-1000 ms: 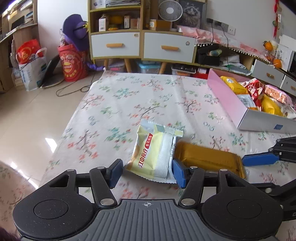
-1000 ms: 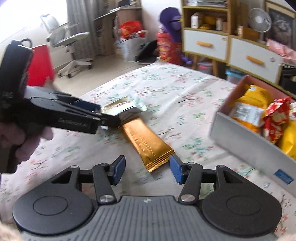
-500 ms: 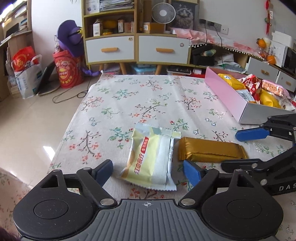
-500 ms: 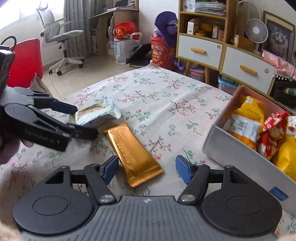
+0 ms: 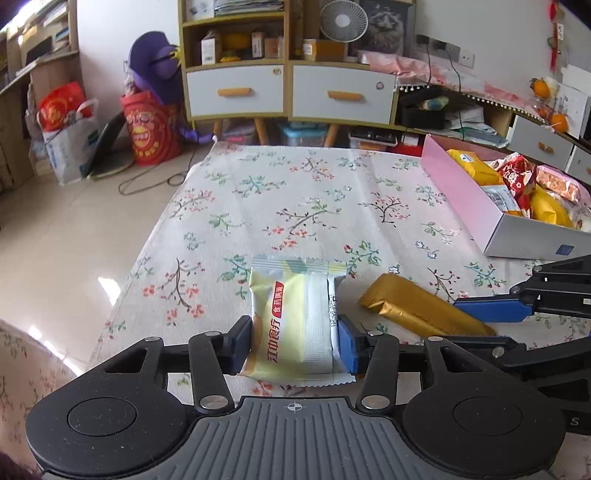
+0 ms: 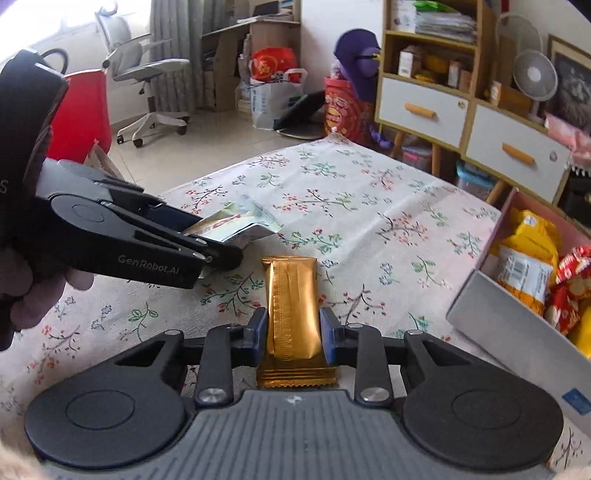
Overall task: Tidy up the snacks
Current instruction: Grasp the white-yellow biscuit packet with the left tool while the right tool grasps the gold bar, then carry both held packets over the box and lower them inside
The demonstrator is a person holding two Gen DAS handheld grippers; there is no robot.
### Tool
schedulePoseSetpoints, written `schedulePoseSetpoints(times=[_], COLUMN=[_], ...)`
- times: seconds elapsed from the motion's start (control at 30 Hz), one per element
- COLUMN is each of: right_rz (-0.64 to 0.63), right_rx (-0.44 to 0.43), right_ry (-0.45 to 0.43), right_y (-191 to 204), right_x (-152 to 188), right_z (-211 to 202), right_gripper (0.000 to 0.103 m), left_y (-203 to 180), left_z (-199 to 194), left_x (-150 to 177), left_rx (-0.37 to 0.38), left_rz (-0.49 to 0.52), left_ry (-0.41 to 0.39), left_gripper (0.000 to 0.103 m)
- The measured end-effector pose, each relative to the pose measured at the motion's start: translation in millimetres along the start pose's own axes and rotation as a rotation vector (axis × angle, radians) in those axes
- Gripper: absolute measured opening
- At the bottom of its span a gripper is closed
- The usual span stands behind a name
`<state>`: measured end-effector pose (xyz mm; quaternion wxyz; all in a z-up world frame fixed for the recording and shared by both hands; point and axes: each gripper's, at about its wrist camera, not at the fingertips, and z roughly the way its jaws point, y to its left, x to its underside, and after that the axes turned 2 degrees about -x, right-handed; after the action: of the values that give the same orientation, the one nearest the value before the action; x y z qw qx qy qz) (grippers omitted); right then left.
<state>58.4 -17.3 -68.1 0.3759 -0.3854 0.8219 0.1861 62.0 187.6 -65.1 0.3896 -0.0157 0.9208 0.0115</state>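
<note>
Right wrist: "GenRobot.AI" left hand-held gripper [image 6: 221, 236] clamping yellow packet [image 6: 236, 223]; right hand-held gripper [image 6: 293, 334] clamping gold bar [image 6: 293, 302]

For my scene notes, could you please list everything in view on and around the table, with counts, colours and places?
yellow-and-white snack packet: 1, on the cloth, between the left pads
gold snack bar: 1, on the cloth beside the packet, between the right pads
snack box: 1, pink walls with a grey end, table's right edge, holding yellow and red packets
tablecloth: 1, white floral, over the table
drawer cabinet: 1, white fronts with orange handles, behind the table
fan: 1, white, on the cabinet
office chair: 1, grey, far left
left hand-held gripper: 1, black with blue pads, just closed on the packet
right hand-held gripper: 1, same colours, just closed on the bar
</note>
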Motion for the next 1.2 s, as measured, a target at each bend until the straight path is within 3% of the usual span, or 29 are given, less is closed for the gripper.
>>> schedulePoseSetpoints(times=[0.4,0.9,1.2], right_rz=[0.095,0.229,0.414], right_rx=[0.063,0.113,0.257], right_ry=[-0.023,-0.140,-0.224], right_y=[-15,-51,-104], right_x=[1,0,6], right_z=[-39,-83,-97], right_gripper=[0.027,0.027,0.027], left_y=[-20,-62,-115], left_z=[-18,-33,-20], left_x=[-6,-28,-55], left_rx=[0.014,0.086,0.166], left_rz=[-0.037,-0.017,0.000], left_ry=[0.030,-0.028,-0.062], left_gripper=[0.045,0.045,0.045])
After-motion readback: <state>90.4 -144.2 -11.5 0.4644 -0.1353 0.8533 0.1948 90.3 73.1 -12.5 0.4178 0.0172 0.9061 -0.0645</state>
